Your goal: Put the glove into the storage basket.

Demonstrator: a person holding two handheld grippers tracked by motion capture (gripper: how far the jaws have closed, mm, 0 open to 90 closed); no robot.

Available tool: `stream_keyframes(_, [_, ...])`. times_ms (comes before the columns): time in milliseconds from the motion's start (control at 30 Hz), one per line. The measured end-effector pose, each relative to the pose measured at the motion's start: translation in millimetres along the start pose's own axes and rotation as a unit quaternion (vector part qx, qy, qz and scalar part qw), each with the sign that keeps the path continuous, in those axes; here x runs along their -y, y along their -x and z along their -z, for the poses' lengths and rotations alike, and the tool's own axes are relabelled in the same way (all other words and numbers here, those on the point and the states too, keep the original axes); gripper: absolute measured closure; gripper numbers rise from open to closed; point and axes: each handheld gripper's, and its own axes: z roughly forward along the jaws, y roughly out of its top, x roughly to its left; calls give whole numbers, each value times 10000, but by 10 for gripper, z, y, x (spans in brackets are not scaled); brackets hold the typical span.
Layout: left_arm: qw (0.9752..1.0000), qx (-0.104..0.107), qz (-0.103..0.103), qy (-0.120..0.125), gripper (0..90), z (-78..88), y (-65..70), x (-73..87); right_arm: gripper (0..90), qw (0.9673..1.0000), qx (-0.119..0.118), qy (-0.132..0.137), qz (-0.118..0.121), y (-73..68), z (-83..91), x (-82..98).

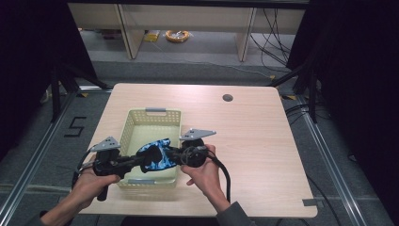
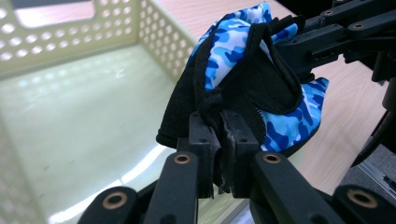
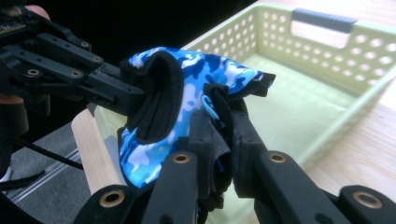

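Note:
A blue camouflage glove with black trim hangs over the near part of a pale green perforated basket, held from both sides. My left gripper is shut on the glove's left edge; in the left gripper view the black fabric is pinched between its jaws. From the right, my right gripper is shut on the other edge, and the right gripper view shows cloth clamped between its jaws. The inside of the basket holds nothing.
The basket sits on a light wooden table with a round cable hole at the back. The basket has grey handles. Black frames and floor cables surround the table.

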Motion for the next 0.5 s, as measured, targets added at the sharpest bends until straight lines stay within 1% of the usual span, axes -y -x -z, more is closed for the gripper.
stream_keyframes(33, [10000,-29,47,-31,830,11,-40,14,821,10000,-79,-3,-4,-8,-53,-6])
stream_keyframes(67, [10000,-71,58,-35,830,13,-66,30,820,9999,-51,-89,-39,-23,-97,-13])
stream_keyframes(100, [9999,-88,66,-36,830,13,-87,43,820,9999,-93,-69,-48,-25,-141,-14])
stream_keyframes(233, [9997,-130,165,-142,829,-1,-182,107,820,9996,-130,-229,-105,-45,-247,-3])
stream_keyframes(267, [9996,-129,190,-175,828,-2,-195,119,820,9995,-139,-262,-143,-53,-272,7])
stream_keyframes(333, [9993,-123,213,-268,828,-8,-235,158,819,9993,-154,-326,-89,-60,-329,34])
stream_keyframes(367, [9993,-103,223,-296,827,-10,-254,173,818,9989,-179,-393,-161,-77,-351,50])
stream_keyframes(400, [9990,-104,231,-358,828,-4,-266,180,818,9988,-206,-417,-175,-84,-381,67])
stream_keyframes(433, [9989,-164,254,-347,829,-12,-283,203,817,9988,-153,-459,-113,-83,-395,77])
stream_keyframes(500, [9986,-188,267,-424,829,-19,-308,221,817,9985,-182,-504,-149,-99,-451,107])
